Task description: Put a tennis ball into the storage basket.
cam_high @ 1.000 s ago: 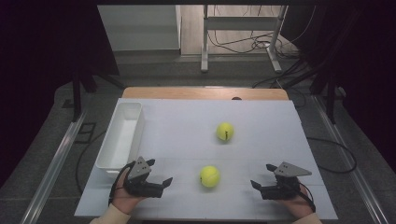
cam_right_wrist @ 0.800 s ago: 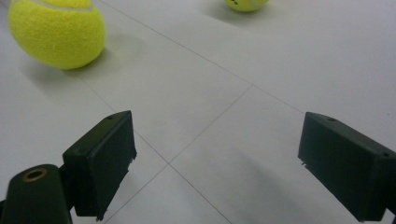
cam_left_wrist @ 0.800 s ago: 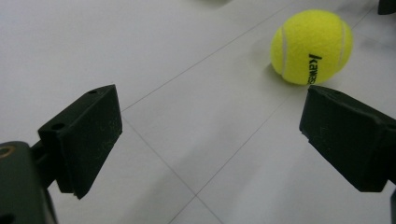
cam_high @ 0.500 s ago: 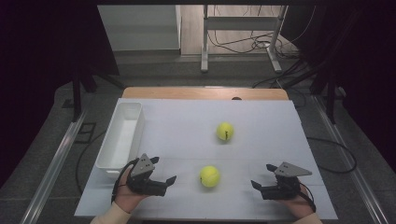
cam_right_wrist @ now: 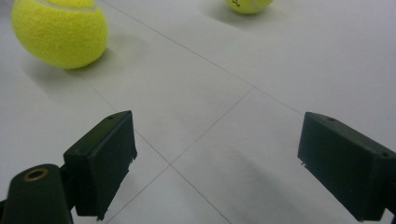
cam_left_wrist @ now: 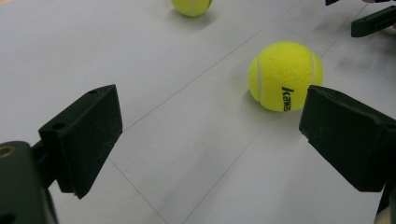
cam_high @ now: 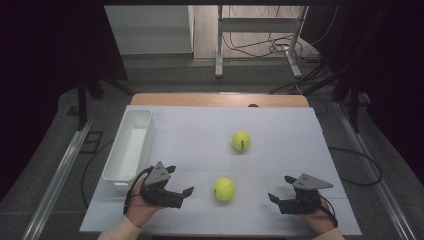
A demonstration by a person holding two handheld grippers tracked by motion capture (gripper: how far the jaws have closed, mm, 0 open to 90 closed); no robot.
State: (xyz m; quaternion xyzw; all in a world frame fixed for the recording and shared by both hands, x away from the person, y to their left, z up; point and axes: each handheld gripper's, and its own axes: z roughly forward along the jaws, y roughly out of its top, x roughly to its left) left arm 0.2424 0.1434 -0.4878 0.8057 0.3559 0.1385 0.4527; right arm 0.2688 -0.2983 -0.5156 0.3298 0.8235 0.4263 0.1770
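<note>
Two yellow tennis balls lie on the white table top (cam_high: 200,130). The near ball (cam_high: 224,189) sits between my two grippers, and the far ball (cam_high: 241,141) is farther back. My left gripper (cam_high: 181,181) is open, a short way left of the near ball (cam_left_wrist: 285,77), which lies ahead toward its right jaw. The far ball (cam_left_wrist: 191,5) is at the top edge there. My right gripper (cam_high: 279,188) is open and empty, right of the near ball (cam_right_wrist: 60,32). The far ball (cam_right_wrist: 249,4) is ahead of it.
A long white tray (cam_high: 116,172) stands empty along the table's left side, just behind my left hand. The wooden table edge (cam_high: 220,99) runs along the back, with metal frame legs and cables on the floor beyond.
My left gripper has shifted a little to the right and forward, toward the near ball. The right gripper and both balls have stayed put.
</note>
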